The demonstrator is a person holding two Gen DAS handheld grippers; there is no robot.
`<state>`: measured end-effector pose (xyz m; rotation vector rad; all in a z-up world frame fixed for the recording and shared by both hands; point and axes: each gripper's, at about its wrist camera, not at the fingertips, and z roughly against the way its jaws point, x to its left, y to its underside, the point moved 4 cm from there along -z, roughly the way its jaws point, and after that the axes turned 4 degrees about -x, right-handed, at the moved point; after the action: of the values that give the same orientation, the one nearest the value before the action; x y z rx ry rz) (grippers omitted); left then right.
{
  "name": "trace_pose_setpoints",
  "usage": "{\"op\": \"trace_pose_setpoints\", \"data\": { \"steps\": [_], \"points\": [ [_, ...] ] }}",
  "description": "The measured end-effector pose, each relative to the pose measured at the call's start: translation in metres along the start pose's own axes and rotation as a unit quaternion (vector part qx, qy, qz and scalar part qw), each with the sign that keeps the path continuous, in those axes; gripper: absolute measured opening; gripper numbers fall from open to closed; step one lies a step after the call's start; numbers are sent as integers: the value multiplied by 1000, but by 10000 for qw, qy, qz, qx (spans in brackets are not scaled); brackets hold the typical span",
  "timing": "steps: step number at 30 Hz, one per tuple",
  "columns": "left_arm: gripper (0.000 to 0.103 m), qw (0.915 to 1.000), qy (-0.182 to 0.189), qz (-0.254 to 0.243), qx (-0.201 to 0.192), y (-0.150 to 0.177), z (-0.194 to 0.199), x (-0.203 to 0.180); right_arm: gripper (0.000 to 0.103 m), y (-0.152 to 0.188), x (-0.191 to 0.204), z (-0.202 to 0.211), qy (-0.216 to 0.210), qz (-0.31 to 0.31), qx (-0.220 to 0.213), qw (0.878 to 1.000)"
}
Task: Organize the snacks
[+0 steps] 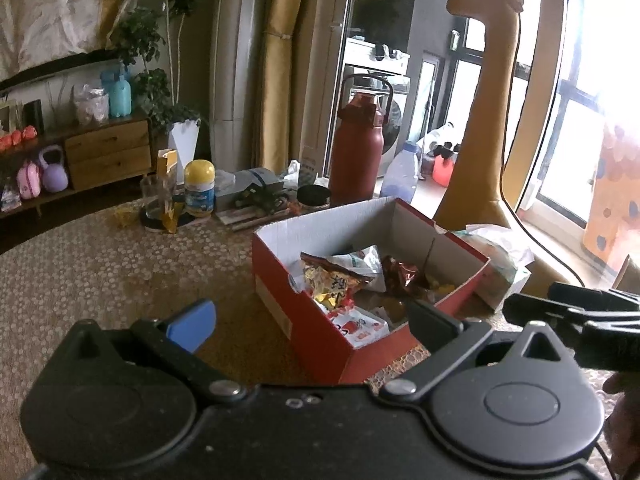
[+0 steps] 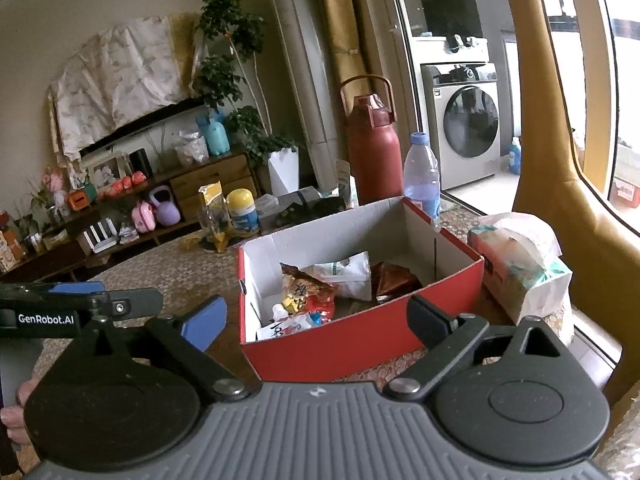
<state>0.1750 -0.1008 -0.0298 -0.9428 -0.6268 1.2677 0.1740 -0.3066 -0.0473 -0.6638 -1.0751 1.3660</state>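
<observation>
Snack packets (image 2: pixel 316 284) lying inside open red cardboard box (image 2: pixel 360 344) on patterned tabletop (image 1: pixel 120 264). Left gripper (image 1: pixel 312 320) and right gripper (image 2: pixel 316 320) hovering before box, fingers spread wide, holding nothing. Advice: sweep tabletop for strays before reaching in.

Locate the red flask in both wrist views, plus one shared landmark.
Left wrist: red flask stands upper centre, behind the red box's far wall, right of the yellow-capped jar.
Right wrist: red flask stands upper centre, behind the box, with the water bottle just right of it.
Shared landmark: the open red box of snacks.
</observation>
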Motion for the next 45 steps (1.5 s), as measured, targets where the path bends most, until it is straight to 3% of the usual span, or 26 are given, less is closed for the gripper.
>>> {"op": "trace_pose_setpoints", "data": {
  "steps": [45],
  "points": [
    [103, 10000, 9, 68, 27, 12, 20, -3, 98, 17, 10, 10, 41, -189, 131, 9997]
  ]
}}
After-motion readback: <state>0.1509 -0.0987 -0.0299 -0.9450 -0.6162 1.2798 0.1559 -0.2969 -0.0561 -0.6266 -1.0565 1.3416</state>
